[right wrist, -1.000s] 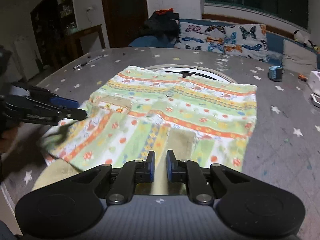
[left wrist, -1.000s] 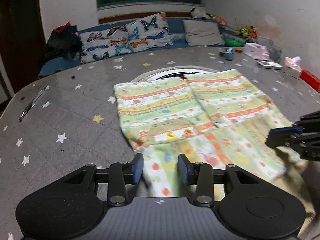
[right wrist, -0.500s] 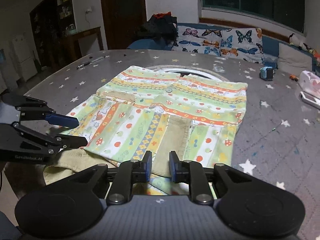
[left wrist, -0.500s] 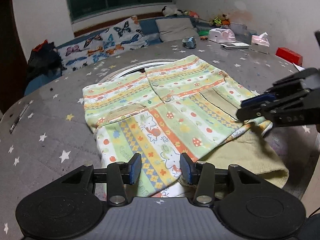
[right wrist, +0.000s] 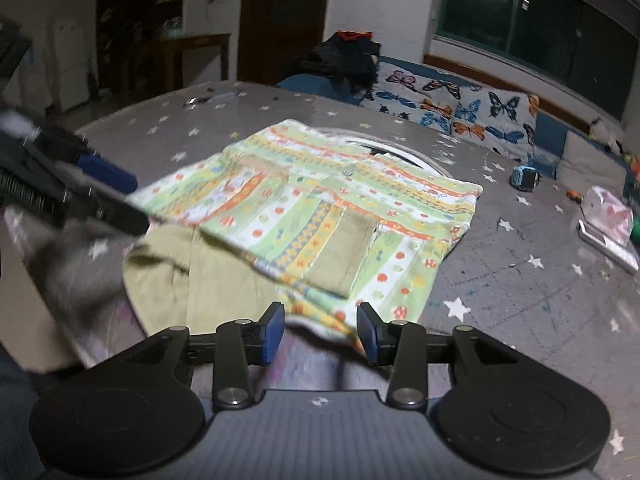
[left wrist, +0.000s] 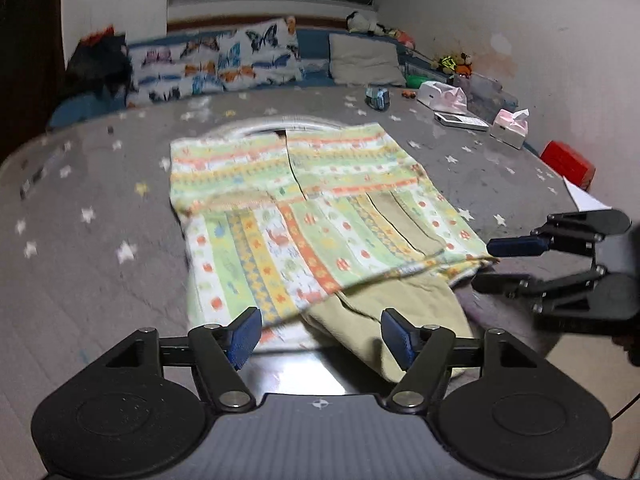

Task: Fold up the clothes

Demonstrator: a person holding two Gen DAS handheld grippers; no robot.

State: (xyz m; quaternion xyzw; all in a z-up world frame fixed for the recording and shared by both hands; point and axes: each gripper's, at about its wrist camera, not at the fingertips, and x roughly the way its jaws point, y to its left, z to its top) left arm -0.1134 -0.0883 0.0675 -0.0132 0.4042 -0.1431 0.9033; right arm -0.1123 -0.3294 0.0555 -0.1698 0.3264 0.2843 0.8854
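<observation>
A striped green, orange and yellow patterned garment (left wrist: 304,216) lies folded on the grey star-print table (left wrist: 92,280); its plain olive inner side (left wrist: 396,320) shows at the near edge. It also shows in the right wrist view (right wrist: 320,216). My left gripper (left wrist: 322,338) is open and empty just in front of the garment's near edge. My right gripper (right wrist: 320,336) is open and empty at the garment's near corner. The right gripper also shows in the left wrist view (left wrist: 492,264), beside the garment's right corner. The left gripper shows blurred in the right wrist view (right wrist: 112,196).
A sofa with butterfly cushions (left wrist: 212,64) runs behind the table. Tissue packs (left wrist: 510,128), a white remote (left wrist: 460,120), a red box (left wrist: 568,162) and a small blue toy (left wrist: 378,98) sit along the table's right and far side. A pen (right wrist: 196,100) lies at the far left.
Both grippers have opened and let go of the garment's edge, which now lies on the table. Both have drawn back toward the near edge.
</observation>
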